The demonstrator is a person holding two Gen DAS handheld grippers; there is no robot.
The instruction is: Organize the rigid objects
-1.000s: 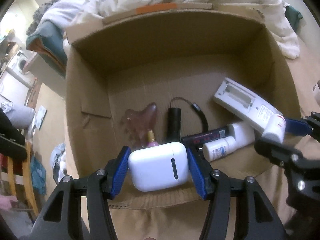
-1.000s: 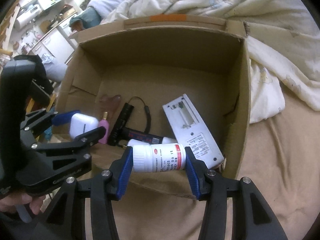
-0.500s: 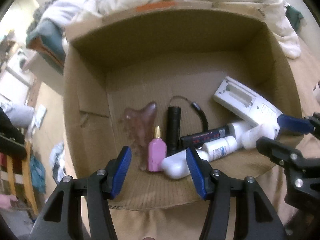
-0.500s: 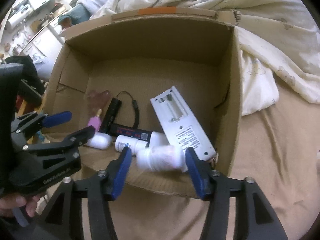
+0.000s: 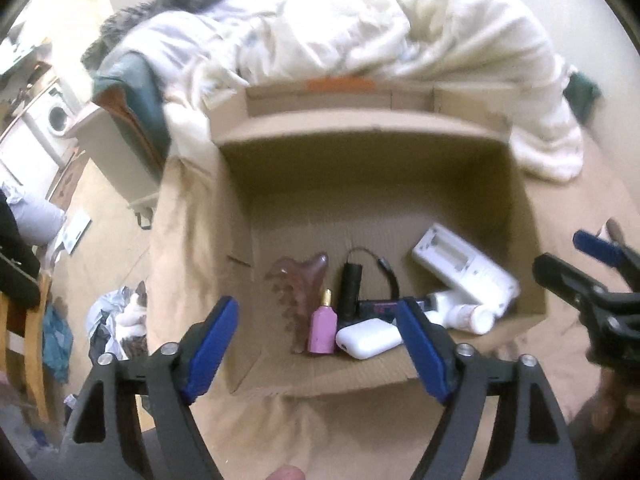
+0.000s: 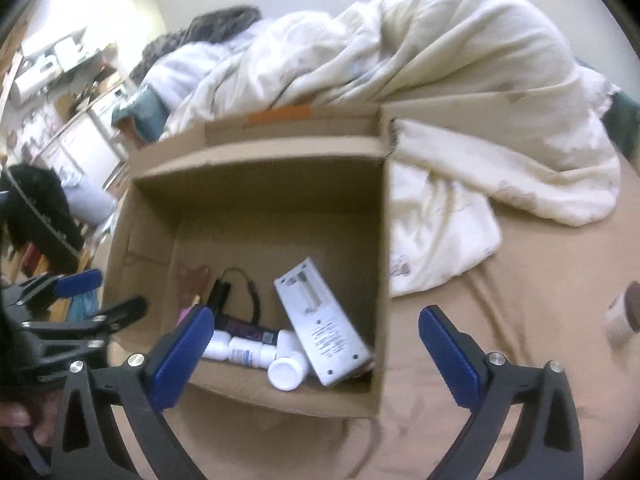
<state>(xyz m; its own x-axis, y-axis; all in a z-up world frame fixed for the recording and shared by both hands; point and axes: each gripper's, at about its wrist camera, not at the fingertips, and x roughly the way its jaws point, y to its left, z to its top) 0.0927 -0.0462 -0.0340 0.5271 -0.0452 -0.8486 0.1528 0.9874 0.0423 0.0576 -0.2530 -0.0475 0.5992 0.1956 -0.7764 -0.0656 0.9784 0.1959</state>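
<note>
- left gripper (image 5: 316, 346): jaws wide, just been opening, nothing held, above the near wall of the cardboard box (image 5: 360, 152)
- right gripper (image 6: 316, 354): jaws spread full wide, just been opening, nothing held
- white earbud case (image 5: 370, 338) lies on the box floor by the near wall, just beside the pink perfume bottle (image 5: 323, 330)
- white pill bottle (image 6: 287, 368) lies on its side, touching the white remote (image 6: 320, 330)
- black flashlight (image 5: 351, 290) and brown comb (image 5: 300, 280) further in
- cream duvet (image 6: 420, 60) behind the box
</note>
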